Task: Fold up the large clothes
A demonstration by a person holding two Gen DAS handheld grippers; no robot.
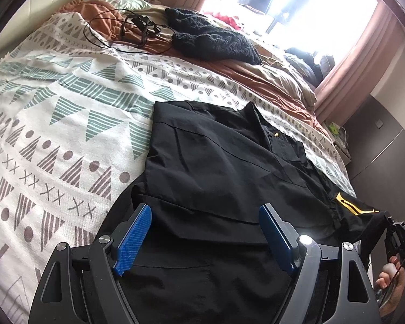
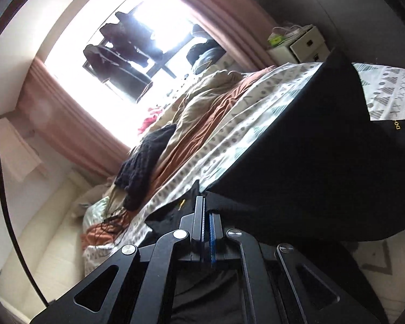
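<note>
Item: black garment, large, partly folded, lying on the patterned bedspread toward the near right part of the bed; a collar and a small gold button show near its upper right, a yellow stripe at its right edge. Left gripper: blue pads spread wide, poised over the near edge of the garment, nothing pinched between them (whether the pads touch the cloth cannot be told). Right gripper: jaws pressed together on a corner of the same garment, which rises from the grip as a taut black sheet with yellow lettering at its far edge; in the left wrist view this gripper appears at the right border, with the hand that holds it. Also on the bed: a dark knitted item, a loop of black cable with a headset, rust-coloured and beige bedding, a pale pillow. Surroundings: bright window with pink curtains, white bedside drawers.
</note>
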